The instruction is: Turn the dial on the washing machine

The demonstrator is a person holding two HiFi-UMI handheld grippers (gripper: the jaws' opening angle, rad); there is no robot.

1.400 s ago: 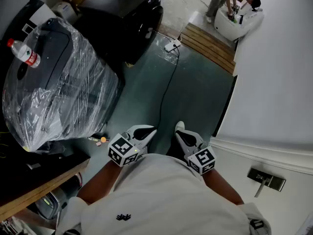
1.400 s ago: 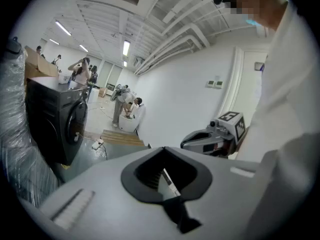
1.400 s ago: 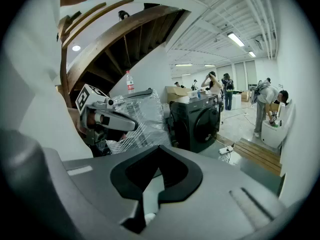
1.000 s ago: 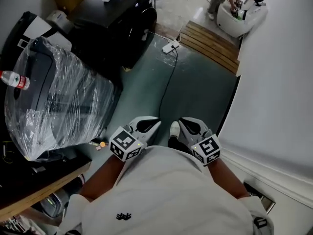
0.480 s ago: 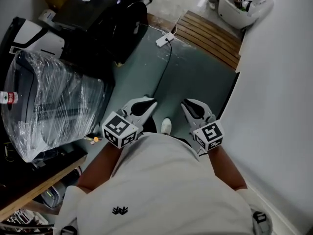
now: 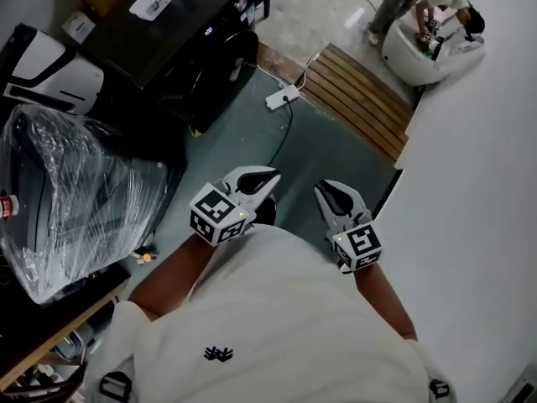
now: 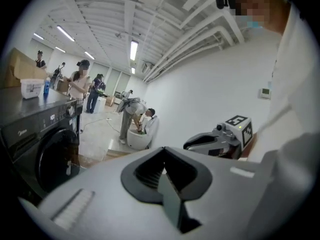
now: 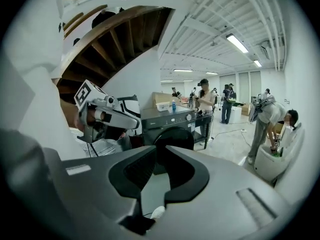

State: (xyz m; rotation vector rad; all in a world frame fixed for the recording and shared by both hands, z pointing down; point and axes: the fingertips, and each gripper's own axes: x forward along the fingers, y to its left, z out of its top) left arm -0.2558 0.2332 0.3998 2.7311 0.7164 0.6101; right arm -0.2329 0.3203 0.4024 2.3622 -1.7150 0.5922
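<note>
The black front-loading washing machine [image 6: 201, 49] stands ahead at the left, well beyond both grippers. The right gripper view shows its round door [image 8: 172, 134] and a pale dial [image 8: 189, 117] on the top panel. In the left gripper view the machine [image 7: 45, 144] fills the left edge. My left gripper [image 6: 270, 175] is held at waist height, and its jaws [image 7: 164, 156] meet with nothing in them. My right gripper [image 6: 323, 187] is level beside it. Its jaws [image 8: 160, 151] have just been opening and now show a narrow slit with nothing between them.
A large plastic-wrapped appliance [image 6: 75, 191] stands close at the left. A power strip with its cable [image 6: 281, 97] lies on the green floor ahead, before a wooden slat platform [image 6: 361, 99]. A white wall [image 6: 478, 183] runs along the right. A person bends over a white tub [image 6: 428, 44].
The person has walked forward along the green floor, carrying both grippers ahead. The washing machine is nearer, and the wrapped appliance has slid to the lower left of the view.
</note>
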